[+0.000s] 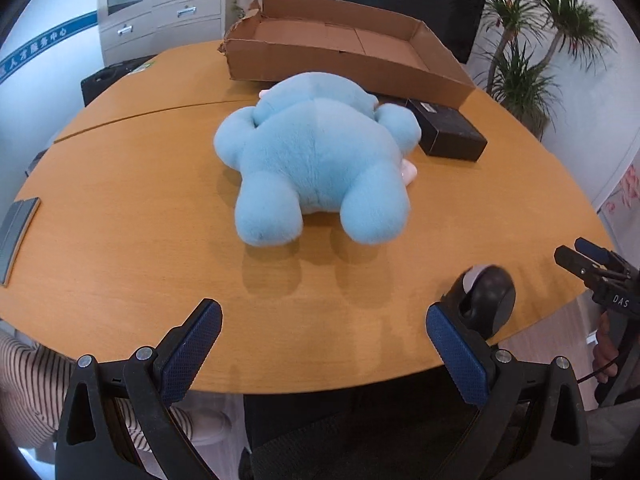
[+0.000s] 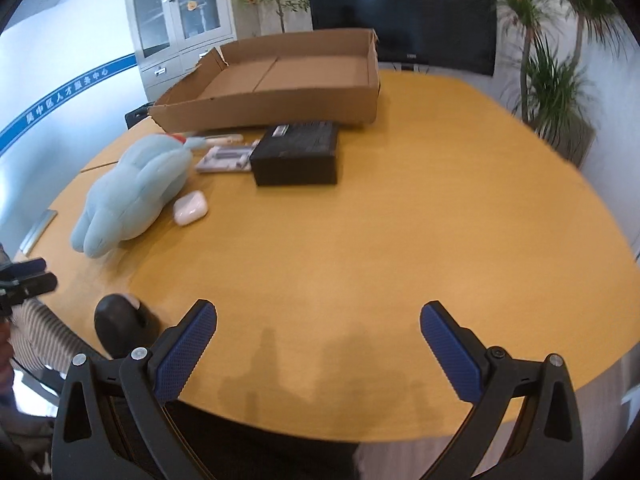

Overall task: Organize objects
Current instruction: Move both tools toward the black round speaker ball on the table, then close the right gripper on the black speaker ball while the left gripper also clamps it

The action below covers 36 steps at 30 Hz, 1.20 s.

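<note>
A light blue plush toy [image 1: 316, 156] lies face down mid-table; it also shows at the left of the right wrist view [image 2: 132, 192]. Behind it stands an open shallow cardboard box [image 1: 344, 36] [image 2: 280, 76]. A black box [image 1: 448, 128] [image 2: 298, 152] lies near the cardboard box. A white earbud case [image 2: 190, 208] rests beside the plush. A black and grey mouse [image 1: 486, 300] [image 2: 120, 326] sits at the near table edge. My left gripper [image 1: 324, 332] is open and empty in front of the plush. My right gripper [image 2: 318, 328] is open and empty over bare table.
The round wooden table [image 2: 440, 220] holds a flat packet [image 2: 228, 158] and a tube between the plush and the black box. A grey panel [image 1: 18, 228] lies at the left edge. A monitor [image 2: 404, 12], a cabinet and plants stand behind.
</note>
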{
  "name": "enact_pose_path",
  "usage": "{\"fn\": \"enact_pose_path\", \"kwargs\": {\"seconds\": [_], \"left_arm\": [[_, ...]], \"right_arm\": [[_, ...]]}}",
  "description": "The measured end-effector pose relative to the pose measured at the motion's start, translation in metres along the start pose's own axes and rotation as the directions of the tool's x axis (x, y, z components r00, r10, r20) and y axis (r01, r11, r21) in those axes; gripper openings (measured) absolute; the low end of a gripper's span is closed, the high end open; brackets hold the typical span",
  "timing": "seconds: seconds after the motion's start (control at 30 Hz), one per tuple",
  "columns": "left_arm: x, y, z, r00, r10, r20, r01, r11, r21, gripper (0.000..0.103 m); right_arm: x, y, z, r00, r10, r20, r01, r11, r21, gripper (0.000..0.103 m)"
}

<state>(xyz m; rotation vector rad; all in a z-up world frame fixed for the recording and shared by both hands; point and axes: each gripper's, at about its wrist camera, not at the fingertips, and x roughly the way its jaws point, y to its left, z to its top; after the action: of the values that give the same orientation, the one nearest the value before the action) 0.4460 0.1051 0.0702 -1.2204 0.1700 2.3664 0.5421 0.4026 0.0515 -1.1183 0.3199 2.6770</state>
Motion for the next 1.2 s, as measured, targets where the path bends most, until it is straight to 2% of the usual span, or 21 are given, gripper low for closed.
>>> {"fn": "enact_pose_path", "kwargs": {"seconds": [0.07, 0.2, 0.3, 0.47, 0.73, 0.8, 0.87, 0.93, 1.0, 1.03, 1.13, 1.2], "left_arm": [[0.003, -0.008, -0.004, 1.0, 0.009, 0.0, -0.009, 1.0, 0.01, 0.103], [0.008, -0.02, -0.013, 0.999, -0.045, -0.025, 0.046, 0.998, 0.031, 0.103], [0.011, -0.028, -0.015, 0.998, -0.051, -0.03, 0.052, 0.997, 0.06, 0.103], [0.014, -0.036, -0.018, 0.992, -0.114, -0.053, 0.118, 0.989, 0.091, 0.103], [0.029, -0.075, -0.019, 0.987, -0.135, -0.085, 0.151, 0.959, 0.239, 0.103], [0.033, -0.079, -0.019, 0.987, -0.138, -0.081, 0.154, 0.956, 0.251, 0.103], [0.035, -0.078, -0.017, 0.986, -0.153, -0.072, 0.167, 0.954, 0.251, 0.103], [0.038, -0.076, -0.012, 0.985, -0.161, -0.065, 0.172, 0.955, 0.241, 0.103], [0.043, -0.074, -0.006, 0.984, -0.164, -0.066, 0.175, 0.958, 0.226, 0.103], [0.046, -0.073, -0.004, 0.984, -0.167, -0.07, 0.178, 0.959, 0.222, 0.103], [0.056, -0.072, 0.002, 0.982, -0.171, -0.084, 0.186, 0.959, 0.213, 0.103], [0.062, -0.072, 0.006, 0.982, -0.167, -0.092, 0.183, 0.958, 0.218, 0.103]], "right_arm": [[0.007, 0.0, -0.008, 1.0, -0.022, -0.015, 0.022, 1.0, 0.013, 0.102], [0.016, -0.003, -0.016, 0.995, -0.07, -0.073, 0.073, 0.997, 0.03, 0.102], [0.021, -0.009, -0.019, 0.991, -0.073, -0.114, 0.079, 0.996, 0.049, 0.102], [0.032, -0.013, -0.025, 0.985, -0.05, -0.163, 0.062, 0.996, 0.065, 0.102], [0.038, 0.001, -0.025, 0.98, -0.101, -0.172, 0.101, 0.995, -0.013, 0.102], [0.039, 0.004, -0.026, 0.977, -0.122, -0.173, 0.119, 0.993, -0.029, 0.102], [0.035, 0.004, -0.026, 0.984, -0.067, -0.162, 0.063, 0.997, -0.034, 0.102], [0.027, 0.001, -0.026, 0.987, 0.074, -0.143, -0.074, 0.997, 0.005, 0.102], [0.02, 0.002, -0.025, 0.97, 0.21, -0.122, -0.207, 0.978, 0.032, 0.102], [0.017, 0.003, -0.026, 0.953, 0.282, -0.107, -0.279, 0.959, 0.045, 0.102], [0.015, 0.014, -0.028, 0.927, 0.359, -0.106, -0.357, 0.933, 0.031, 0.102], [0.017, 0.026, -0.027, 0.924, 0.366, -0.111, -0.368, 0.93, -0.002, 0.102]]}}
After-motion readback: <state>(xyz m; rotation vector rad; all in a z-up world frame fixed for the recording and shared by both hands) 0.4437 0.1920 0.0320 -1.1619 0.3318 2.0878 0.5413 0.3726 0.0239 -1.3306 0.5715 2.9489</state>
